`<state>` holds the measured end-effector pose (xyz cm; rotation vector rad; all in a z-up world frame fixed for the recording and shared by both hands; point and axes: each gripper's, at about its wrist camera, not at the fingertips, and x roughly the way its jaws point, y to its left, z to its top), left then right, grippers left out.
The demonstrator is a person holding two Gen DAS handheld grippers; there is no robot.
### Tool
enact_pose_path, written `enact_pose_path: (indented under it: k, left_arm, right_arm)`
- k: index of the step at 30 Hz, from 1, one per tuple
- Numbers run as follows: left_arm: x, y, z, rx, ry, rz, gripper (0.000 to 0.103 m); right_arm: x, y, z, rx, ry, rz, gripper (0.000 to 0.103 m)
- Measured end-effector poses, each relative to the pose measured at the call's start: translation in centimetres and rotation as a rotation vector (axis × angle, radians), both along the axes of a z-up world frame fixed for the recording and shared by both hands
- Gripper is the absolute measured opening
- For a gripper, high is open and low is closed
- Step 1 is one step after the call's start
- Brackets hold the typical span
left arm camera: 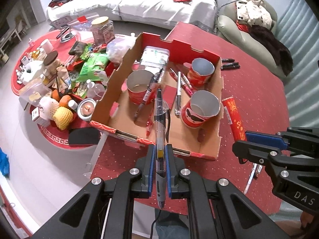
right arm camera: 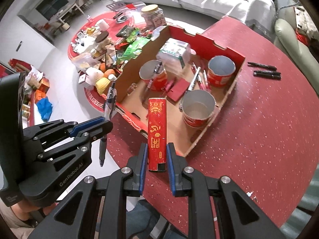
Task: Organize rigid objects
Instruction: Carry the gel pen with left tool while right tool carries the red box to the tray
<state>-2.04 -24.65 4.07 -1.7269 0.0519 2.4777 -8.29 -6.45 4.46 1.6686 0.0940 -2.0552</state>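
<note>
While both loads hang short of the cardboard tray (right arm camera: pixel 225 101) on the red table (right arm camera: pixel 269 131), worth minding the crowding inside: three open red cups (left arm camera: pixel 203 109), loose pens and a clear box already there. Right gripper (right arm camera: pixel 157 155) pinching a red printed tube (right arm camera: pixel 157 131) low on its length, most of it standing proud above the pads. Could pivot or slip if swung hard, being top-heavy in that hold. Left gripper (left arm camera: pixel 159 153) pressed tight on a clear pen (left arm camera: pixel 160 127), tip toward the camera. Likely to snag the tray's near wall or knock over a cup if lowered carelessly. Two dark markers (right arm camera: pixel 266 70) lying outside, beyond the tray, still to collect.
</note>
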Motion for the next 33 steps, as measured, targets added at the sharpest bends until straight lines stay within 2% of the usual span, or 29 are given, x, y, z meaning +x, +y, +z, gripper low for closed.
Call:
enact_pose_path:
  k: [13,33]
  left_arm:
    - [-0.5,-0.5,0.0,0.001,-0.003,0.012,0.011]
    - [-3.4,0.7,-0.8,-0.012,-0.018,0.009,0.011]
  right_arm:
    - [-1.2,-1.1,-0.1,-0.001,-0.007,0.01,0.02]
    - [-3.7,0.7,-1.1,-0.007,-0.031,-0.067,0.02]
